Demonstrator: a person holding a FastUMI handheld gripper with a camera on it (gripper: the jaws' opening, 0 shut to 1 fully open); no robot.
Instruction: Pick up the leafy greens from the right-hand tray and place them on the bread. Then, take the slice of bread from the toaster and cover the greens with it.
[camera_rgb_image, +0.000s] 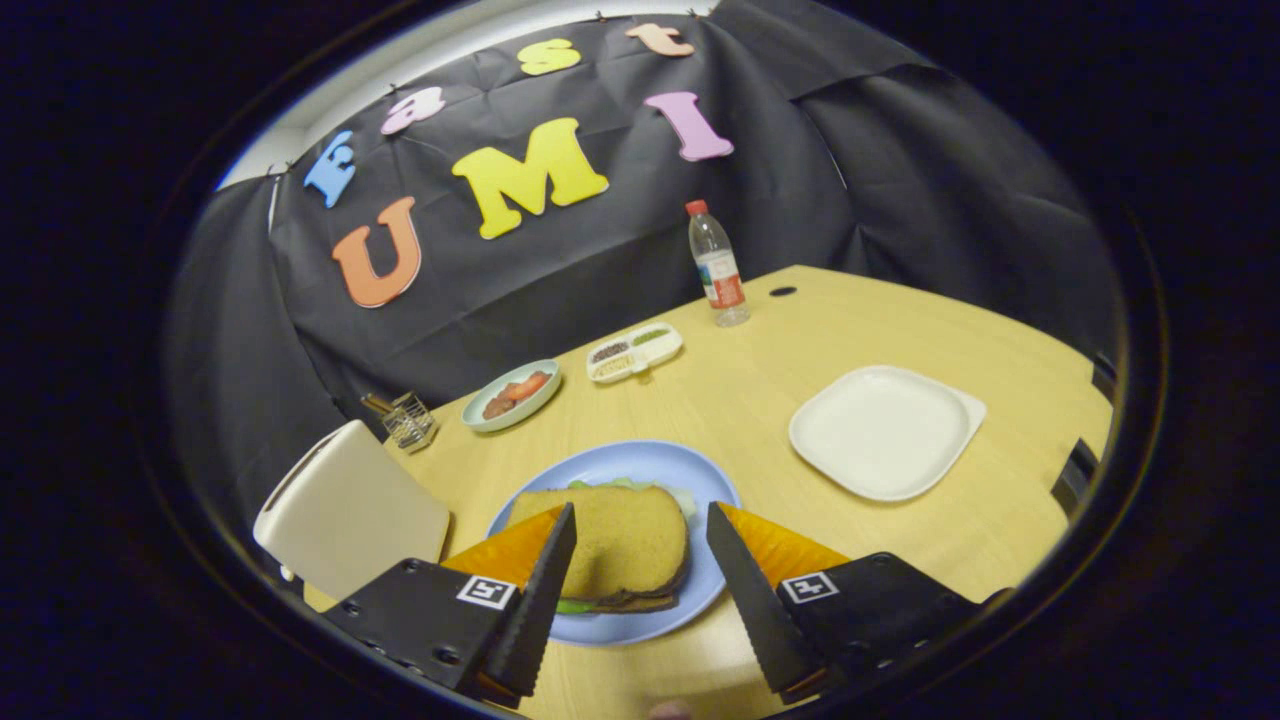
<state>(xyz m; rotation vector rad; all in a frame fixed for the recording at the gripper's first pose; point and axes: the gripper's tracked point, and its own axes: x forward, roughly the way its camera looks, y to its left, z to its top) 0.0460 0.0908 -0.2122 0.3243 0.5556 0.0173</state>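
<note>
Light fell evenly from overhead, leaving the table (900, 330) bright while the cloth wall behind stayed dim. Shadows were soft: a thin one lay under the white plate (885, 430). The plastic bottle (717, 265) carried a faint glint. Fisheye distortion bowed the table's far edge and stretched things toward the rim. Focus was slightly soft throughout.

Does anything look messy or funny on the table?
Nothing is spilled or broken. The top bread slice sits a little crooked on the blue plate, so green leaves peek out underneath. The claw is open around the sandwich, not touching it. The white plate is bare.
</note>
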